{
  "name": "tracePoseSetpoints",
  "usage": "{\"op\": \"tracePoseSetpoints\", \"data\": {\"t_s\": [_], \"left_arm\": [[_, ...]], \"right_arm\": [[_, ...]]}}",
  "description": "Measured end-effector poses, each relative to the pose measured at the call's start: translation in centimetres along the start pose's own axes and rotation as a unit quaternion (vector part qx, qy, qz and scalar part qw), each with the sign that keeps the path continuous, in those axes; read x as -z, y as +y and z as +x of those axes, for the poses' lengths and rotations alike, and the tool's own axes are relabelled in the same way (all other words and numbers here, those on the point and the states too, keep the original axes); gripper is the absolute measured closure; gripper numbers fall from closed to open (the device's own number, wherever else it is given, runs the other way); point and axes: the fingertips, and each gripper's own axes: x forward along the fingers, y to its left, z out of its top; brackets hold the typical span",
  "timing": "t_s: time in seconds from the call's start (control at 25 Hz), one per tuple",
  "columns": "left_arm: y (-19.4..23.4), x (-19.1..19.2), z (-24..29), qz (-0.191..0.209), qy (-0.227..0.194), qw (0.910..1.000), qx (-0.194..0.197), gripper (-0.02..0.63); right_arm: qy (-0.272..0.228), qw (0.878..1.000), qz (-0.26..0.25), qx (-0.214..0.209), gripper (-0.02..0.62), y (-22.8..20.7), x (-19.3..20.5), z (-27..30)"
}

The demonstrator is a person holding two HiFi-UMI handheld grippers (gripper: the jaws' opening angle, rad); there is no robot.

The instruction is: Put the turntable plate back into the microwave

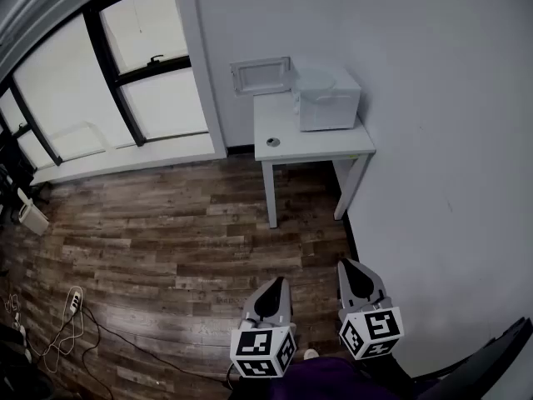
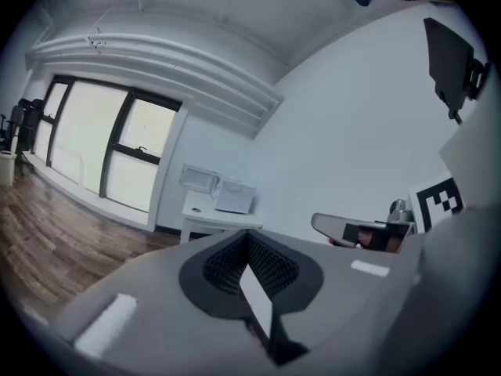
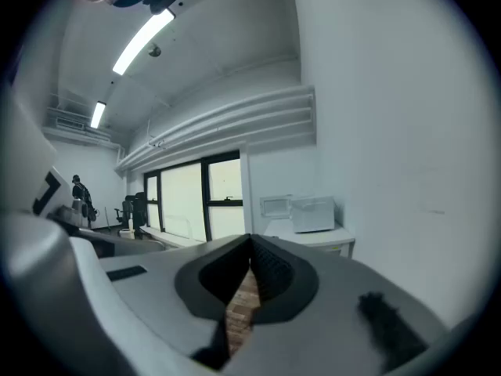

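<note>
One hazard lies far left: a power strip (image 1: 73, 300) with its cable trails over the wood floor (image 1: 166, 223). It is out of the straight path, but it could snag a foot if the walk drifts that way.

The left gripper (image 1: 280, 283) has its jaws pressed together on nothing and hangs low, well apart from the table (image 1: 310, 146). The microwave (image 1: 330, 108) stands on that table with its door (image 1: 261, 75) swung open to the left. A careless reach could knock that door.

A pale round shape on top of the oven looks like the turntable plate (image 1: 315, 80) (too faint to be sure). Glass is slick, so jaws that open late or bite only the rim could let it slide off, clip the opening or sit off its hub.

The right gripper (image 1: 344, 264) is likewise closed and empty. It rides near the wall (image 1: 450, 140) — little room to swing on that side.
</note>
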Motion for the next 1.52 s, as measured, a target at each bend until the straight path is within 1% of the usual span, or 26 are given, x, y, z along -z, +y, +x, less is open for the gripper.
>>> {"op": "tracePoseSetpoints", "data": {"t_s": [0.08,0.12,0.16,0.24,0.32,0.44,0.64,0.76,0.84,1.0,1.12,1.28,1.36,1.52], "left_arm": [[-0.5,1.2,-1.0,-0.004,0.017,0.9998,0.001,0.600],[-0.6,1.5,-1.4,-0.004,0.021,0.9998,0.000,0.600],[-0.4,1.6,-1.5,-0.001,0.022,0.9998,-0.004,0.600],[0.3,1.4,-1.2,0.008,0.019,0.9998,-0.005,0.600],[0.8,1.3,-0.9,0.015,0.024,0.9996,0.005,0.600],[1.9,1.0,0.1,0.022,0.037,0.9990,0.015,0.600],[4.5,0.2,2.6,0.024,0.031,0.9992,0.001,0.600],[7.0,-0.1,5.7,0.016,0.037,0.9991,-0.012,0.600],[8.5,-0.9,8.2,0.008,0.039,0.9991,-0.015,0.600],[10.7,-4.0,14.1,-0.007,0.014,0.9998,-0.014,0.600],[11.8,-6.4,18.3,-0.014,0.008,0.9999,-0.007,0.600],[12.8,-9.6,23.8,-0.031,-0.008,0.9994,-0.013,0.600],[13.3,-10.8,26.2,-0.040,-0.016,0.9990,-0.010,0.600],[14.2,-12.8,30.1,-0.047,-0.030,0.9984,-0.009,0.600]], "right_arm": [[0.025,1.000,0.002,0.011,0.586,0.0,1.1,-1.1],[0.030,0.999,0.004,0.011,0.586,0.1,1.3,-1.4],[0.025,1.000,0.007,0.003,0.586,0.4,1.1,-1.4],[-0.005,1.000,0.018,-0.025,0.586,1.7,0.0,-1.0],[-0.022,0.999,0.025,-0.038,0.586,2.8,-0.7,-0.4],[-0.018,0.999,0.028,-0.016,0.586,3.0,-0.2,1.0],[-0.015,0.999,0.036,-0.003,0.586,1.9,0.4,4.2],[-0.016,0.999,0.042,-0.005,0.586,0.7,0.7,8.1],[-0.015,0.999,0.044,-0.010,0.586,-0.2,0.3,11.0],[-0.017,0.999,0.036,-0.025,0.586,-2.6,-1.0,17.2],[-0.013,0.998,0.040,-0.037,0.586,-4.2,-1.9,21.8],[-0.012,0.998,0.037,-0.043,0.586,-7.4,-4.1,27.4],[-0.015,0.998,0.037,-0.045,0.586,-8.6,-5.0,29.8],[-0.020,0.998,0.031,-0.050,0.586,-10.3,-6.1,33.6]]}}
